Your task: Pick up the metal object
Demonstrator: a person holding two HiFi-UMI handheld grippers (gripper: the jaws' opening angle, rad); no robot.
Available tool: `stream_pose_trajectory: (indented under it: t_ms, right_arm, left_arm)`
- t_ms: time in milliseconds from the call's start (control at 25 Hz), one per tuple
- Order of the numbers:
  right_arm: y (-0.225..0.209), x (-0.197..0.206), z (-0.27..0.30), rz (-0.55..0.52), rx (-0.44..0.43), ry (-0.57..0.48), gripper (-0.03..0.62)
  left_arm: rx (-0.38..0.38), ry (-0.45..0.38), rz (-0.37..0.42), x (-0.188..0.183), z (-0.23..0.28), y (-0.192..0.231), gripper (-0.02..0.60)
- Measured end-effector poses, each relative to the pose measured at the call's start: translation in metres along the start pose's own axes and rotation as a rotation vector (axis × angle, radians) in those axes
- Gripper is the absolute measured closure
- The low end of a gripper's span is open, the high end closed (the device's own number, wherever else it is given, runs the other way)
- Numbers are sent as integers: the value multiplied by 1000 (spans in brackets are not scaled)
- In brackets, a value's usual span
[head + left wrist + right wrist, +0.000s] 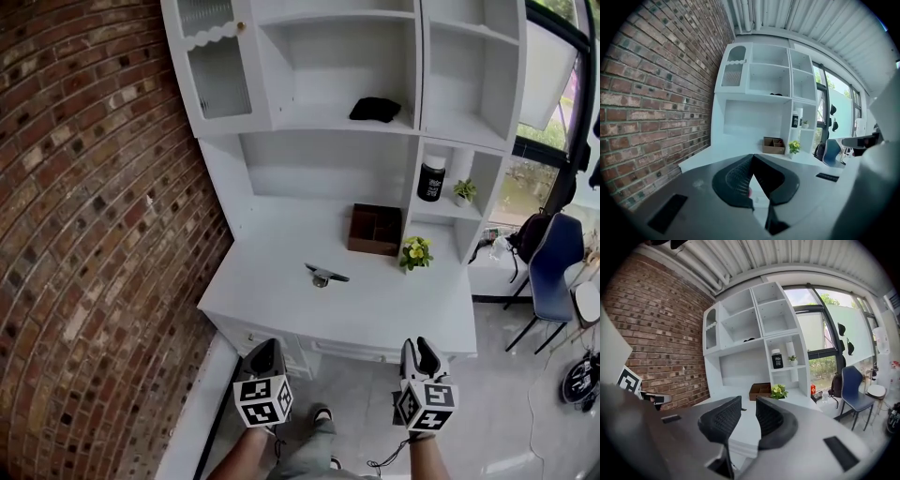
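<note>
The metal object (pixel 324 275) lies on the white bench (pixel 394 309), in front of a wooden box (pixel 375 230). Left tongs (pixel 265 349) are clenched and empty; right tongs (pixel 421 345) are released, both short of the bench.

Red brick wall (pixel 84 206), white shelving desk unit (pixel 375 159), grey floor (pixel 506 412), window (pixel 820 329), daylight.
</note>
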State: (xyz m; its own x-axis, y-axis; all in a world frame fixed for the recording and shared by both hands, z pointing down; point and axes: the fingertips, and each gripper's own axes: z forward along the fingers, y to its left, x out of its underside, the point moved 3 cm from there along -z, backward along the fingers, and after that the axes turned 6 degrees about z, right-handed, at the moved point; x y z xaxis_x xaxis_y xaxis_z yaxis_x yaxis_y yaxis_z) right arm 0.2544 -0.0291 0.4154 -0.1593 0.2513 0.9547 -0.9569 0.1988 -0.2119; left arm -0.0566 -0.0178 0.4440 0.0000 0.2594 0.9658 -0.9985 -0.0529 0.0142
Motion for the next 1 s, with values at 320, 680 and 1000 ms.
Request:
stream_pose_trajectory:
  t_ms: [320, 680, 1000]
  right_arm:
    - [-9, -3, 48, -17, 15, 15, 496]
    - [-6, -35, 135, -38, 24, 24, 496]
    - [1, -62, 227, -53, 26, 13, 496]
  left_arm:
    - [36, -7, -19, -6, 61, -1, 569]
    - [56, -11, -29, -38, 150, 21, 569]
    - [76, -18, -17, -69, 234, 44, 569]
